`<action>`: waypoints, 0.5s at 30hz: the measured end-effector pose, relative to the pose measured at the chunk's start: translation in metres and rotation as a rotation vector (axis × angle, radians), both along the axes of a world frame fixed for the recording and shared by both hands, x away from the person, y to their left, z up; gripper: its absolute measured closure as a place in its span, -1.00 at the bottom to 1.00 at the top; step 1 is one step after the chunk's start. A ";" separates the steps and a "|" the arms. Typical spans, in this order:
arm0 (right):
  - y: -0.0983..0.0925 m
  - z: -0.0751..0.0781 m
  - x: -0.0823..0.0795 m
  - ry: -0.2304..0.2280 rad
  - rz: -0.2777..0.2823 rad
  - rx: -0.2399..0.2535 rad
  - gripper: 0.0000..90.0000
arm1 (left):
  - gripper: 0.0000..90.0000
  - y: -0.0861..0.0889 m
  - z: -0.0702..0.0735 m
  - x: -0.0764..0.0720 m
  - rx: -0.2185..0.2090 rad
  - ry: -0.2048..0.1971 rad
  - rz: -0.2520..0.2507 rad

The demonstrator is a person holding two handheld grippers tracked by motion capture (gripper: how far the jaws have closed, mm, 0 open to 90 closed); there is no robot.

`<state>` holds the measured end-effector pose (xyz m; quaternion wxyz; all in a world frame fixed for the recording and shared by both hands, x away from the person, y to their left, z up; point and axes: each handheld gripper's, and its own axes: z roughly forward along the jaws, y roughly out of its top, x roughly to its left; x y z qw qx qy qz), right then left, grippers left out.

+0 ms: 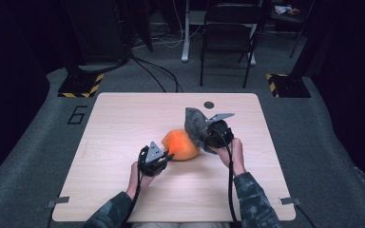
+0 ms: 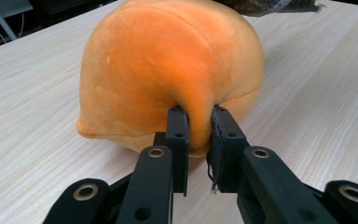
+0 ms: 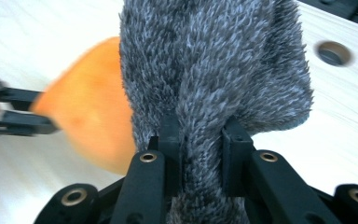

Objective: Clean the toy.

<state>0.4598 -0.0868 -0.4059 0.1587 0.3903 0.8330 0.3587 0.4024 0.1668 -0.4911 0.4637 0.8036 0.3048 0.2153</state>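
Left gripper [image 2: 199, 140] pinching a fold of the rounded orange plush cushion [image 2: 168, 70] at mid-table, right gripper [image 3: 200, 149] clamped on the shaggy grey furry cover [image 3: 214, 60] raised just beside it; cover apparently off the cushion, neither released.

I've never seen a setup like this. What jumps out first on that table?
A rounded orange plush cushion sits near the middle of the pale wooden table, with the left gripper pinching a fold of its fabric. Just right of it, the right gripper is clamped on a shaggy grey furry cloth, which stands up above the tabletop.
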 end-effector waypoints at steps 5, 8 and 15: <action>0.020 -0.018 -0.001 0.018 0.032 -0.075 0.64 | 0.71 0.000 0.000 0.000 0.013 -0.003 0.001; 0.020 -0.025 0.001 0.019 0.025 -0.081 0.64 | 0.45 -0.001 0.001 -0.002 0.037 -0.014 0.009; 0.022 -0.026 0.002 0.010 0.029 -0.085 0.64 | 0.06 -0.008 -0.005 -0.005 0.166 -0.063 0.023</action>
